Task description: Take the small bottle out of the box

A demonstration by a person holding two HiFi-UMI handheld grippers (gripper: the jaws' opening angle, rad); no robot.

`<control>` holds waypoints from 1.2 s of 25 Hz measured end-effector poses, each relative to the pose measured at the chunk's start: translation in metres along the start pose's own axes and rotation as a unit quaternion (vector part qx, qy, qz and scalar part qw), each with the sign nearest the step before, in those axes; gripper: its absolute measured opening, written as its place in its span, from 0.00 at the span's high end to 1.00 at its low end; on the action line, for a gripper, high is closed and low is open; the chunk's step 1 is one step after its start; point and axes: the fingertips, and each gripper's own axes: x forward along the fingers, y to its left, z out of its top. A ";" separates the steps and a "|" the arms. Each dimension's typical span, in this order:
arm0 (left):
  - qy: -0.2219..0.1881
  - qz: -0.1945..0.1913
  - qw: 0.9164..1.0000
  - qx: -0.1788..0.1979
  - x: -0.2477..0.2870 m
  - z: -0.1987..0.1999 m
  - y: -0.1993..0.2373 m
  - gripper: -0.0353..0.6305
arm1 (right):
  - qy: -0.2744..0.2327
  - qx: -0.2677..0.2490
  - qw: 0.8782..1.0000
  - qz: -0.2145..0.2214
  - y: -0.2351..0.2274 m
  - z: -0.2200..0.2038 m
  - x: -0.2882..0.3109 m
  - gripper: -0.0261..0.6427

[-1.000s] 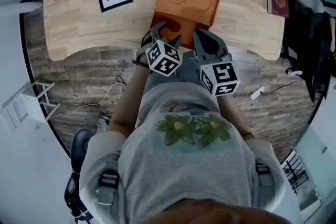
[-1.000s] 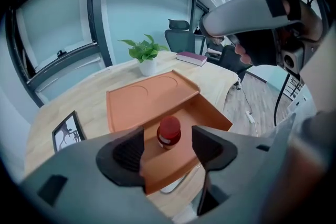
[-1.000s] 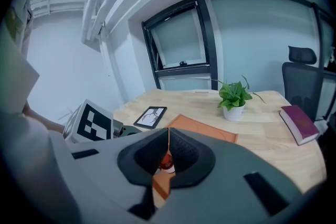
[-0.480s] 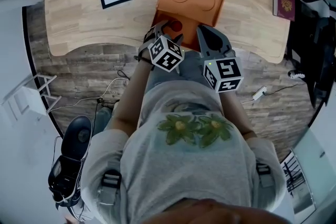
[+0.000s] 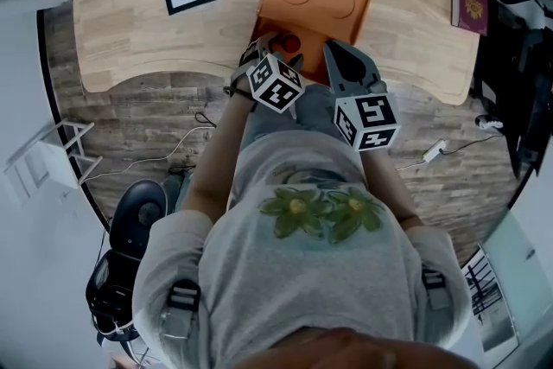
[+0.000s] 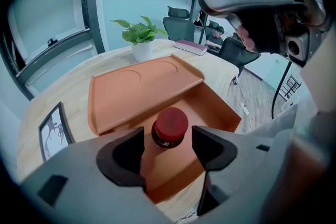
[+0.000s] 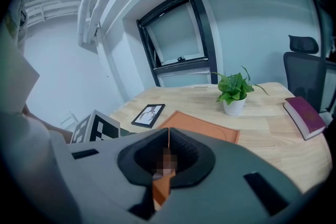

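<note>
Pale wooden table (image 5: 130,22) fills the room's middle, and the orange box (image 6: 215,110) sits at the middle of its near edge, its lid (image 6: 136,86) folded back flat toward the far edge. The small bottle (image 6: 169,126) stands upright inside the box by the near wall, its long axis vertical and its red cap (image 5: 289,41) on top.

The left gripper (image 6: 168,150) is the nearer one. Its jaws stand apart with the bottle's neck and cap directly between the pads, a gap showing on each side, so nothing is gripped yet. The bottle lies straight ahead of the pads, a little toward their tips.

The right gripper (image 7: 168,157) has its jaws pressed together on a thin orange edge, which looks to be the box's near right wall; it seems to be steadying the box.

The coming move likely needs the left jaws to close squarely across the neck, then rise along the bottle's axis so that it clears the wall.
</note>
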 end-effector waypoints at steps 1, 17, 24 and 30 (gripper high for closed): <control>0.000 0.000 1.000 0.001 0.002 0.000 0.000 0.54 | 0.001 0.001 1.000 0.000 -0.001 0.000 0.000 0.95; -0.001 -0.025 1.000 -0.003 0.015 -0.004 -0.001 0.55 | 0.006 0.009 1.000 -0.006 -0.007 -0.003 0.003 0.95; -0.009 -0.008 1.000 -0.005 0.016 -0.005 0.006 0.55 | 0.007 0.010 1.000 -0.005 -0.006 -0.004 0.003 0.95; -0.019 -0.008 1.000 0.003 0.016 -0.003 0.004 0.58 | 0.008 0.013 1.000 -0.008 -0.008 -0.006 0.003 0.95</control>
